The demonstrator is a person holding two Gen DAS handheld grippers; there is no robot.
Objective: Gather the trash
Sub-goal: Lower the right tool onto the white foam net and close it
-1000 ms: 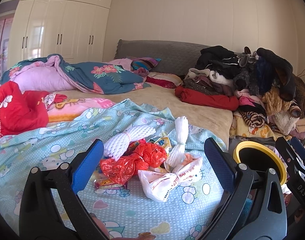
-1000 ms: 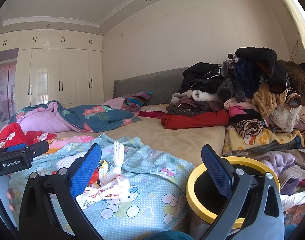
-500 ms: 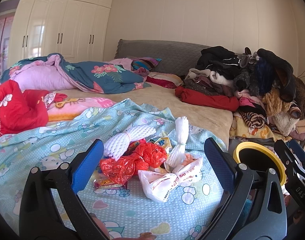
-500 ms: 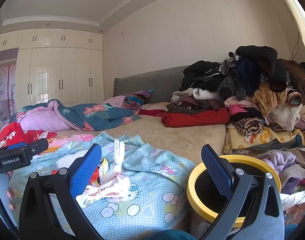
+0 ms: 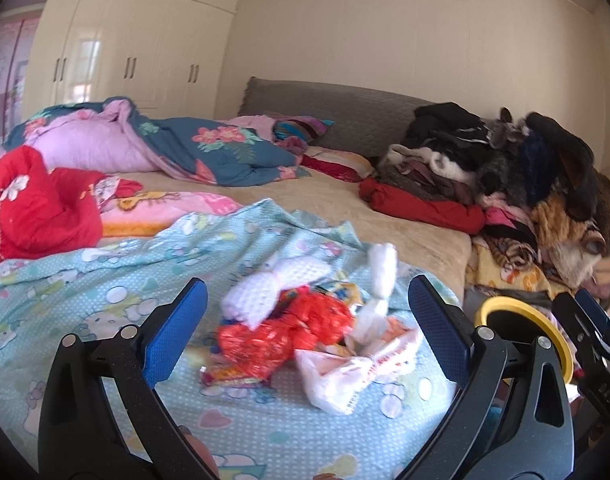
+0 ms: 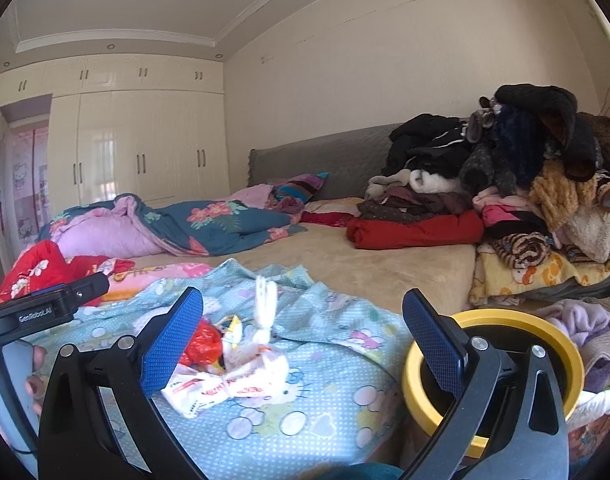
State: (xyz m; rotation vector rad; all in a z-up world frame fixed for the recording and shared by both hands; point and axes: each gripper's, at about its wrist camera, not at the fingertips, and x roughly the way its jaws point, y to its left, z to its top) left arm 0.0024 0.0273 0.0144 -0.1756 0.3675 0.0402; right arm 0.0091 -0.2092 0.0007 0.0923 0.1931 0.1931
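Note:
A heap of trash lies on the light blue cartoon sheet [image 5: 85, 304]: a red plastic bag [image 5: 281, 332], a white foam net [image 5: 277, 284], a knotted white printed bag [image 5: 357, 364] and a yellow wrapper [image 5: 341, 290]. My left gripper [image 5: 305, 324] hovers open just short of the heap, which sits between its blue pads. From the right wrist, the white bag [image 6: 229, 388] and red bag [image 6: 201, 344] lie left of centre. My right gripper [image 6: 301, 340] is open and holds nothing. A yellow-rimmed bin [image 6: 493, 320] stands behind its right finger, at the bed's edge [image 5: 521, 312].
A tall pile of clothes [image 5: 505, 176] fills the bed's right side. Red clothing [image 5: 37, 208] and a blue floral quilt [image 5: 209, 152] lie at left and back. White wardrobes [image 6: 141, 148] line the far wall. A hand [image 6: 33, 376] holds the left gripper's body [image 6: 41, 312].
The left wrist view has tilted and shifted slightly; the trash heap now looks blurred from motion. The right gripper has edged a little closer to the bed. Both stay open.

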